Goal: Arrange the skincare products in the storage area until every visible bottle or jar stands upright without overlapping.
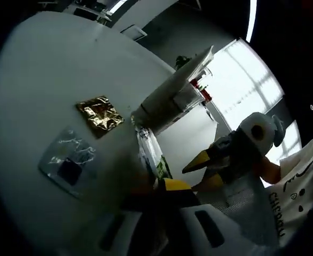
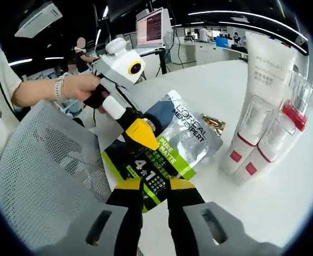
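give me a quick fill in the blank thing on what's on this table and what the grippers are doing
1. Both the right gripper and the left gripper are pinching the same L'Oreal ____.
2. The gold foil packet lies flat on the ____ table.
3. The tall white tube stands ____ behind the red-banded bottles.
4. The mesh back of a ____ sits beside the table.

Missing words: sachet; white; upright; chair

We saw a green, black and silver pouch [image 2: 162, 149], white tubes [image 2: 263, 69] with red bands, and a gold sachet [image 1: 99, 114].
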`<state>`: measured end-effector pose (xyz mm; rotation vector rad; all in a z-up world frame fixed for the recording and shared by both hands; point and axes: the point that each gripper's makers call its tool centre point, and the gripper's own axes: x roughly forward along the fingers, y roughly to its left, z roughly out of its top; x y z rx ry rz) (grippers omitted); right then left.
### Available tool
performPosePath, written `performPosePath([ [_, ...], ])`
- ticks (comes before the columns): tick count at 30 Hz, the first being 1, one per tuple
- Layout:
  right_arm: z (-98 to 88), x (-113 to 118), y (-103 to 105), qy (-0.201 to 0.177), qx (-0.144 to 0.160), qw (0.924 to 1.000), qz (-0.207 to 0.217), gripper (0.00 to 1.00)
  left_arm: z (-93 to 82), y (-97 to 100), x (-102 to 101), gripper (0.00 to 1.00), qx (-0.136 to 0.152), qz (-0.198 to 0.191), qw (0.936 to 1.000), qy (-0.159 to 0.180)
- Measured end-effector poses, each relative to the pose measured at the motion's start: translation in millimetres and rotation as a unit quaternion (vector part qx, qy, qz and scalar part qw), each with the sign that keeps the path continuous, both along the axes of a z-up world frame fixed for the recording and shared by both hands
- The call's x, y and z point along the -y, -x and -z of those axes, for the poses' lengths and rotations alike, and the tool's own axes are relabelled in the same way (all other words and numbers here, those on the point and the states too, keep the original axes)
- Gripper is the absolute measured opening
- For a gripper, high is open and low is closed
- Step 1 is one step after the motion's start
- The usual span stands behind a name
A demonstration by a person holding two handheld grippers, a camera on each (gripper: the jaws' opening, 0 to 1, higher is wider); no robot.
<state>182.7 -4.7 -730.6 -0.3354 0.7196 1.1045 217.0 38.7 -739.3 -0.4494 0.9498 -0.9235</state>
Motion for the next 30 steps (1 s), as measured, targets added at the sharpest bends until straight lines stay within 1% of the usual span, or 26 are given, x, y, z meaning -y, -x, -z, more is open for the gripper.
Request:
performPosePath([
  [4,14.0,-5.1,3.5,0.033,0.000,0.9991,-0.028,0.21,1.0,4.8,5.3,0.00,0.005,0.005,1.0000,-0.007],
  [7,24.4,-5.1,4.0,0.058,0.002,0.9971,-0.049,0.22,5.2,3.2,2.8,0.02,0.010,0.010,0.9997,-0.018],
  [8,30.8,-4.9,5.9,0.069,0.003,0.9959,-0.059,0.23,6.4,2.9,1.8,0.02,0.012,0.011,0.9996,-0.022],
  [10,31.9,-6.8,8.9,0.069,0.000,0.9956,-0.063,0.25,10.2,3.6,-0.5,0.02,0.017,0.019,0.9991,-0.033],
  [12,32.0,-7.3,10.0,0.069,-0.005,0.9955,-0.065,0.26,13.1,5.8,-1.4,0.03,0.030,0.029,0.9980,-0.047],
  [14,33.1,-7.8,10.8,0.069,-0.006,0.9954,-0.067,0.27,14.3,4.2,-4.1,0.04,0.042,0.029,0.9969,-0.060],
  [16,34.9,-6.4,10.5,0.074,-0.005,0.9948,-0.069,0.27,15.4,-0.2,-9.0,0.08,0.057,0.024,0.9953,-0.074],
  [18,36.0,-6.7,10.4,0.075,-0.004,0.9946,-0.071,0.27,14.3,-3.6,-12.7,0.09,0.068,0.022,0.9941,-0.082],
  [21,36.1,-4.6,10.6,0.076,-0.007,0.9943,-0.074,0.26,14.1,-4.8,-16.2,0.10,0.072,0.020,0.9930,-0.092],
  [24,36.3,-3.0,10.2,0.080,-0.006,0.9939,-0.076,0.25,17.6,-8.4,-23.2,0.11,0.085,0.019,0.9900,-0.111],
  [30,35.8,-2.6,10.7,0.080,-0.008,0.9937,-0.079,0.25,18.5,-12.0,-30.7,0.09,0.091,0.013,0.9887,-0.119],
])
